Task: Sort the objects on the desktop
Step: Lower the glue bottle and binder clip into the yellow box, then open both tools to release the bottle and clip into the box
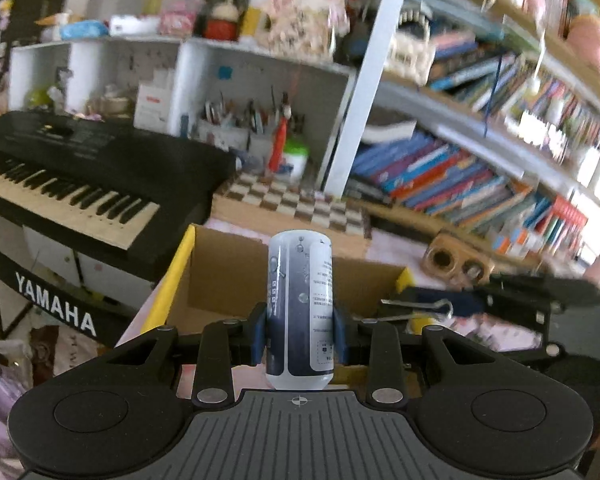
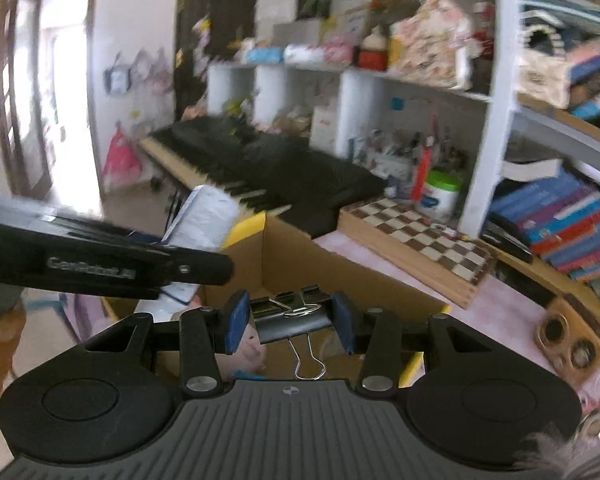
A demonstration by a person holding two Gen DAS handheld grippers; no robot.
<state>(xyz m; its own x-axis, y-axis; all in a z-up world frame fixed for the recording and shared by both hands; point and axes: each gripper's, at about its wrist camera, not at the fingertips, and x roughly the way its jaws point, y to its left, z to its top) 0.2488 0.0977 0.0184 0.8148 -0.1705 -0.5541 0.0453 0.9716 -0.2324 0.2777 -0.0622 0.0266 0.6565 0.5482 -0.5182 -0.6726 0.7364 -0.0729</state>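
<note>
My left claw (image 1: 299,334) is clenched on a small cylindrical bottle with a white and dark blue printed label (image 1: 300,304), its 2 blue pads (image 1: 260,336) pressing the bottle's sides while it stands upright between them. Straight beyond the bottle sits an open brown cardboard box with yellow edges (image 1: 224,276), resting on a pink patterned desktop (image 1: 496,332). To the box's left stands a black Yamaha keyboard with white and black keys (image 1: 80,176); behind the box lies a wooden chessboard of brown and cream squares (image 1: 296,200). From my left camera I also see my right claw (image 1: 440,308) at the box's right edge, carrying its clip.

My right claw (image 2: 292,316) is grasping a black metal binder clip with silver wire handles (image 2: 296,320), held crosswise between its 2 blue pads (image 2: 236,320), 1 wire loop hanging down toward the camera. The same cardboard box (image 2: 300,256) lies just ahead of the clip, its inside showing past it. In this view my left claw (image 2: 204,268) reaches in from the left edge with the bottle (image 2: 208,216) tilted above the box's near-left corner. A wooden holder with 2 round holes (image 2: 568,344) rests on the desktop to the right, and shelves of coloured books (image 2: 560,216) fill the far right, much of it blurred.
</note>
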